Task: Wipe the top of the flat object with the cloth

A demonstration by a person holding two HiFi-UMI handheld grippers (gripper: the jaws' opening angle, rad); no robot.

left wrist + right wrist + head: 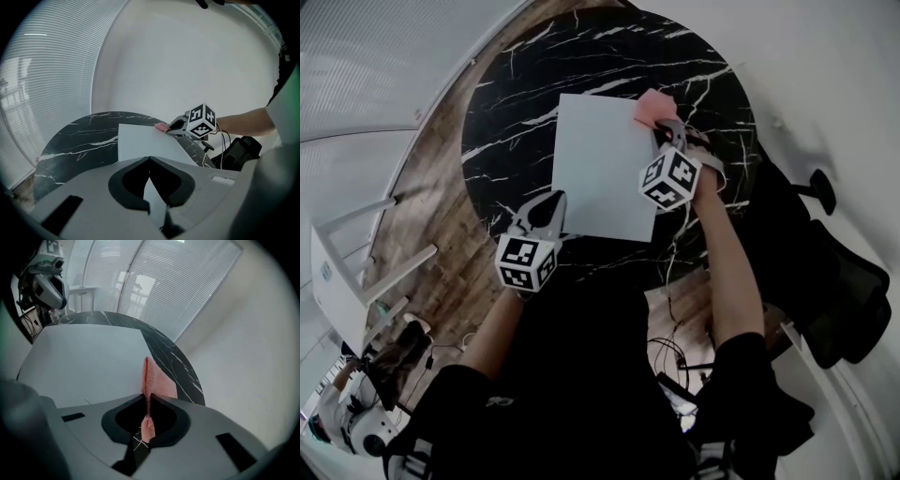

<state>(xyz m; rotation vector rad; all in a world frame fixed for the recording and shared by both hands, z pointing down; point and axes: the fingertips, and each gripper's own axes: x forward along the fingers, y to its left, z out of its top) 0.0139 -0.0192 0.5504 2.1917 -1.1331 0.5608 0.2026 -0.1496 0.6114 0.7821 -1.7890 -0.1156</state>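
A flat white board lies on the round black marble table. My left gripper is at the board's near left corner. In the left gripper view its jaws are shut on the white board's edge. My right gripper is at the board's far right corner, shut on a pink cloth. In the right gripper view the cloth is pinched upright between the jaws of the right gripper and rests at the board's edge. The left gripper view also shows the cloth and the right gripper.
A black office chair stands right of the table. A white chair frame is on the wooden floor to the left. Cables lie under the table's near edge. Window blinds stand beyond the table.
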